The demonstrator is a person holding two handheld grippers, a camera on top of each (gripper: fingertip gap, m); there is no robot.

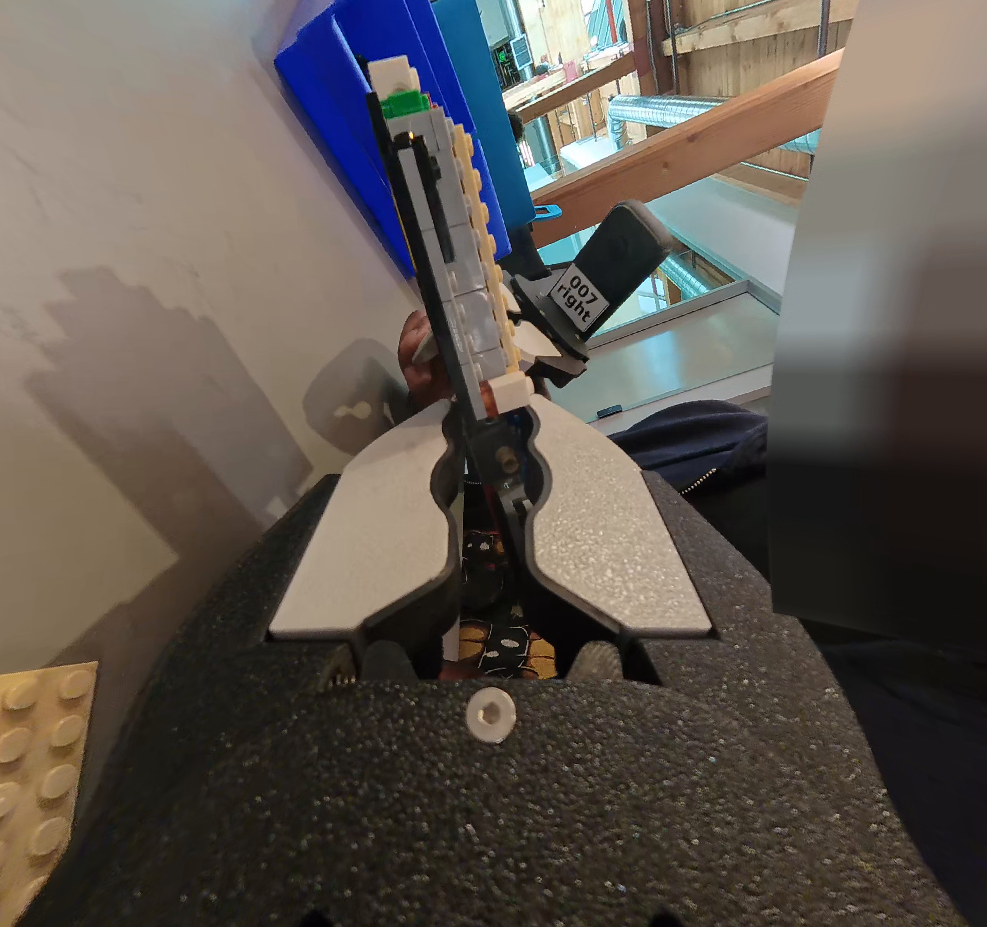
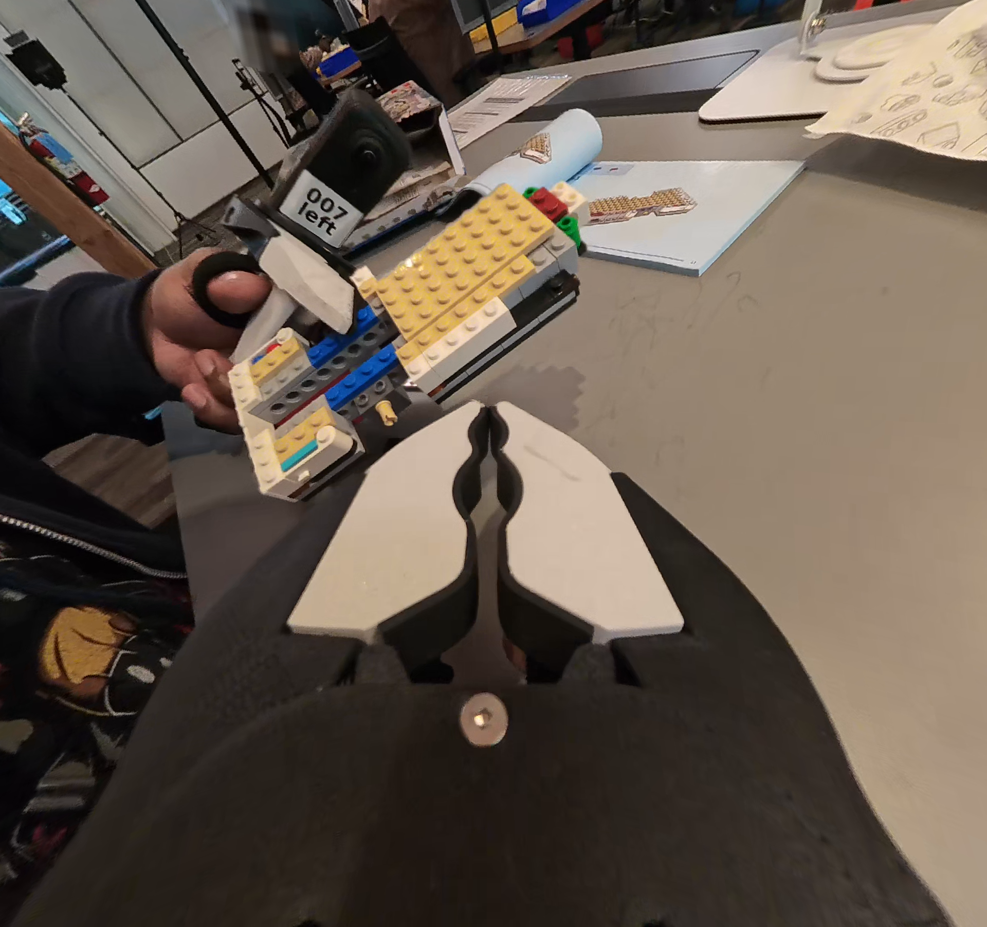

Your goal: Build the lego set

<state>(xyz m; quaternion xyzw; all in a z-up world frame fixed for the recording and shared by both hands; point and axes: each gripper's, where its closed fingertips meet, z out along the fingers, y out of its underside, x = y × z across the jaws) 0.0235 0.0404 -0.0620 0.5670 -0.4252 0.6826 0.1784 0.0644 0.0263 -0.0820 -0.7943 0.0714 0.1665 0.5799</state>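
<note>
The lego model (image 2: 459,265) is a long build with a tan studded top, blue and grey bricks and white edges. It is held in the air over the grey table (image 2: 747,420). My left gripper (image 1: 491,415) is shut on one end of it, and the model (image 1: 454,260) rises edge-on from the jaws. The left gripper (image 2: 304,324) also shows in the right wrist view, clamped on the blue and grey end. My right gripper (image 2: 488,410) is shut with its tips together and nothing between them, just below the model's near edge. The right gripper (image 1: 526,330) also shows in the left wrist view, at the tan studded side.
A light blue instruction booklet (image 2: 694,207) lies open on the table behind the model. A sheet with drawings (image 2: 908,100) and a white monitor base (image 2: 774,84) are at the far right. Blue bins (image 1: 342,116) stand behind. A tan studded plate (image 1: 37,768) is at the lower left. The gap from one gripper's tips to the other's is roughly 5 centimetres. From the left gripper's tips to the tan studded plate (image 1: 37,768) is close to 12 centimetres.
</note>
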